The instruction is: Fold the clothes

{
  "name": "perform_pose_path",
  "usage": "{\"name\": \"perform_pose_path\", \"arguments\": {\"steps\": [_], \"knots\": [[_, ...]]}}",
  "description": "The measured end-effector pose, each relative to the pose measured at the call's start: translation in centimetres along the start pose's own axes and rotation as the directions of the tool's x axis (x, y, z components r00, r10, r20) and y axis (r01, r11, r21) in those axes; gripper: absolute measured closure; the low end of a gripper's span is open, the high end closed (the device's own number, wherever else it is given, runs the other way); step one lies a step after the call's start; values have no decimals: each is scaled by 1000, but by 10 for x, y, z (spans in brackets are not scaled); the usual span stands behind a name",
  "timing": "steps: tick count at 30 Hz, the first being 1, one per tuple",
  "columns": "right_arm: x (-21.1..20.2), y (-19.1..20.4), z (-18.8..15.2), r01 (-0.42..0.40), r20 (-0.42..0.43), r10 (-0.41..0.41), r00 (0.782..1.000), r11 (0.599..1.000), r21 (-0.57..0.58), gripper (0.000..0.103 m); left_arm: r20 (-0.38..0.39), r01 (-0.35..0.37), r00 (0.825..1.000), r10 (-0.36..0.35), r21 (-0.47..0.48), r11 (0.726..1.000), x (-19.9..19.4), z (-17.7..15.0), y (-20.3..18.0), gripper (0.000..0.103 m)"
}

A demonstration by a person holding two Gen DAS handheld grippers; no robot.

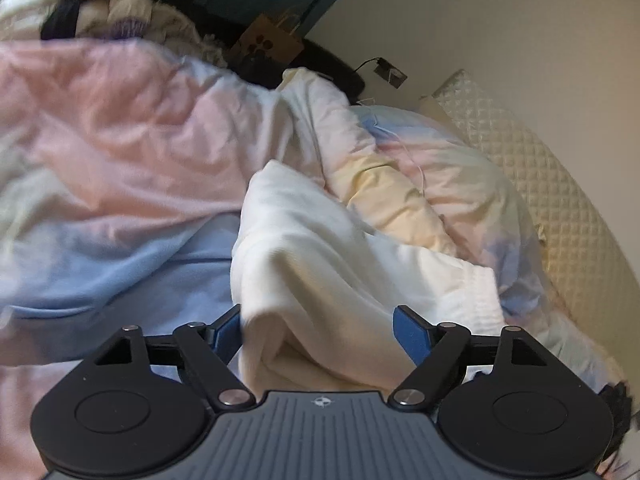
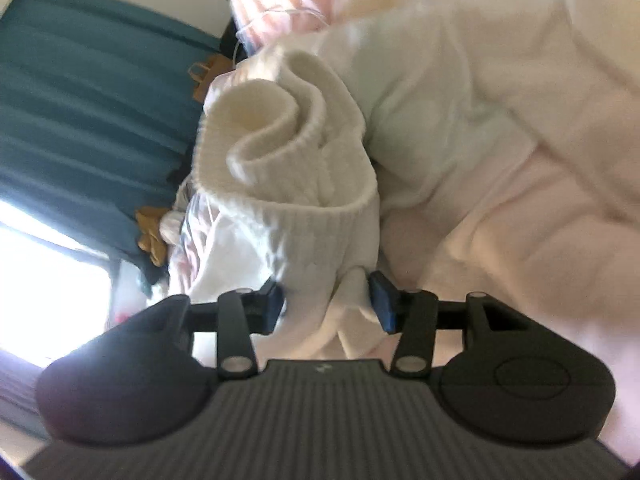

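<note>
White knit garment (image 1: 320, 248) is laid on bed duvet (image 1: 120, 140), prob. for a flat folding surface. Left tongs (image 1: 318, 332) are spread wide w/ cloth between, not pinched. Right tongs (image 2: 326, 300): part-open, cloth between pads; grip can't be told.

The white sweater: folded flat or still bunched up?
Bunched: the white sweater curls in rolls and loose humps on the duvet, not flat.

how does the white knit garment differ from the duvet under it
The white knit garment is plain cream and ribbed at its hem; the duvet is smooth, in pastel pink, blue and yellow. The garment is a small bunched heap; the duvet spreads across the bed. Both are rumpled.
</note>
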State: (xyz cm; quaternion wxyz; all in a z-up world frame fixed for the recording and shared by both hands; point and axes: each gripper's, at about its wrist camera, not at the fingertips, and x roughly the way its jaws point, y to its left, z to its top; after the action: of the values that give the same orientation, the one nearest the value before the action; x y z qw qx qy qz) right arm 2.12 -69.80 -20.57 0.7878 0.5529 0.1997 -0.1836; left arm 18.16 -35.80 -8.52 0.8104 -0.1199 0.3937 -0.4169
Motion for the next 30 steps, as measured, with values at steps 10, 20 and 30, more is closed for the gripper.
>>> {"name": "perform_pose_path", "arguments": {"steps": [10,20,30], "knots": [[-113,71,1,47,93,-15,996,934,-354,53,83,-19,997,-3,257,966,-127,-3,-103,17],[-209,149,-53,71,198,66,978,787,-613,53,168,-105,985,38,413,905,-244,-43,-174,0],[-244,173,-147,167,304,103,947,650,-741,53,292,-218,952,95,426,878,-309,-86,-175,0]]}}
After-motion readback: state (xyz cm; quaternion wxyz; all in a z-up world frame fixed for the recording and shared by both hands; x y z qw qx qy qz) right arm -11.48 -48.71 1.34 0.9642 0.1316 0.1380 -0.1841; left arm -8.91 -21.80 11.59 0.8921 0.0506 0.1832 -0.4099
